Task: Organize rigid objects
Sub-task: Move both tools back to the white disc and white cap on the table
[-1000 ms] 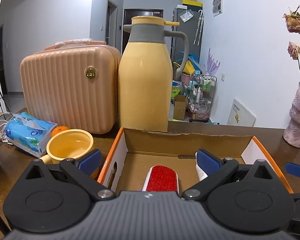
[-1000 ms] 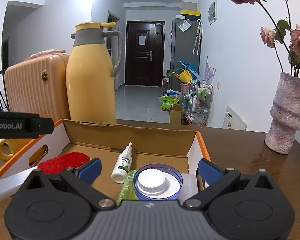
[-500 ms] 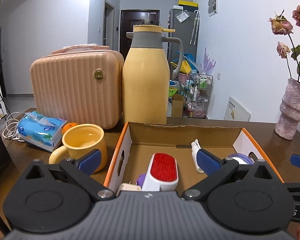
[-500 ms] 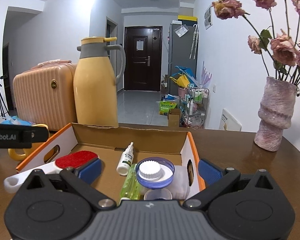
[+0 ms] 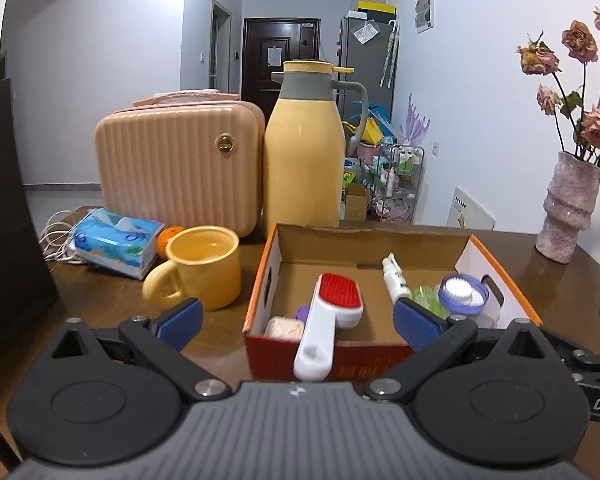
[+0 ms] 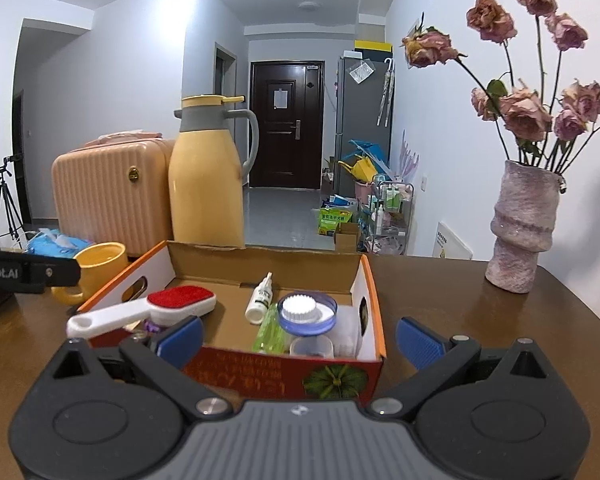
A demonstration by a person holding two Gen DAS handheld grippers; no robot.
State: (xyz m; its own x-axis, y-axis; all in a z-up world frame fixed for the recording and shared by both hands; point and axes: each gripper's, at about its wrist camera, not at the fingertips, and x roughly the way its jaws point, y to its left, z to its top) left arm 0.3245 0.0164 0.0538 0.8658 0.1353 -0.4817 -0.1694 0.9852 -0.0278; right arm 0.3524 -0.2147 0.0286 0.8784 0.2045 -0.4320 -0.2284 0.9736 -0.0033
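We saw a cardboard box (image 5: 496, 264) with orange rims and a red printed front standing on the brown table (image 6: 480, 320). Inside it, a white lint brush with a red pad (image 5: 332, 308) lay on the left, its handle sticking out over the near wall. Beside the brush, in the near left corner, were a pale block (image 5: 284, 328) and something purple we could not identify. A small white spray bottle (image 6: 260, 298) lay near the middle, a green bottle (image 6: 268, 334) next to it, and a clear jar with a white ridged cap and blue collar (image 6: 306, 312) sat on the right side, touching the green bottle.

Left of the box stood a yellow mug (image 5: 204, 268), looking empty as far as we could see. Behind it were a tissue pack (image 5: 116, 242), an orange (image 5: 168, 238), a ribbed peach case (image 5: 176, 172) and a tall yellow jug (image 5: 304, 172). A pink vase (image 6: 524, 228) held dried roses on the right.

The box front bore blurred writing we could not read, plus a green pumpkin-like picture. In the right wrist view, the other tool's side read "Robot.AI".

Our left gripper (image 5: 296, 318) and right gripper (image 6: 300, 336) both hung just before the box, fingers spread wide, holding nothing.
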